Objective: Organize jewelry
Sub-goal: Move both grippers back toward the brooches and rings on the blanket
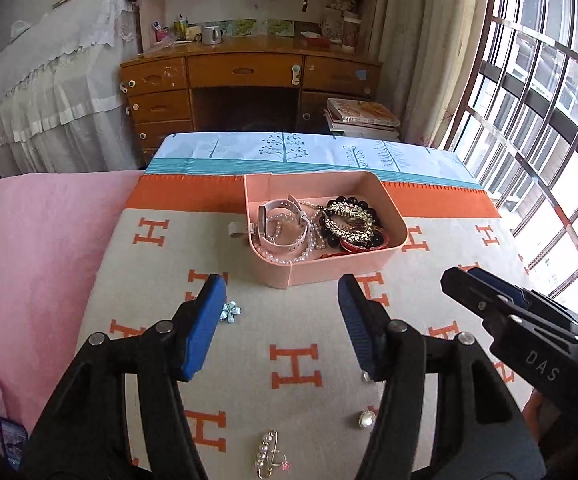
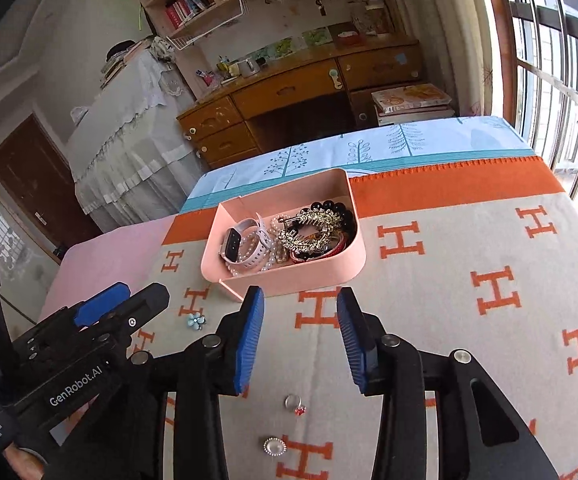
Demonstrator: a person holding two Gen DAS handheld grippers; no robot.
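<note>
1. Step in hand, as judged: collecting the loose pieces into the pink tray (image 1: 369, 270); several pieces not yet stowed.
2. Left claw (image 1: 283, 300): jaws wide apart, empty, hovering above the patterned blanket (image 1: 169, 280).
3. Right claw (image 2: 301, 312): jaws apart, empty, aimed at the tray's near wall.
4. Tray at 12 o'clock from both claws, already holding a watch (image 2: 235, 244), pearl strands and a gold hair clip (image 2: 309, 228).
5. Loose on the blanket: blue flower piece (image 1: 231, 312) at 10 o'clock from the left claw; red-stone ring (image 2: 295, 404) and round pearl brooch (image 2: 275, 446) at 6 o'clock from the right claw; pearl pin (image 1: 265, 454) at the left view's lower edge.
6. Next move, as judged: lower one claw onto a small flat piece, close gently, lift, release over the tray.
</note>
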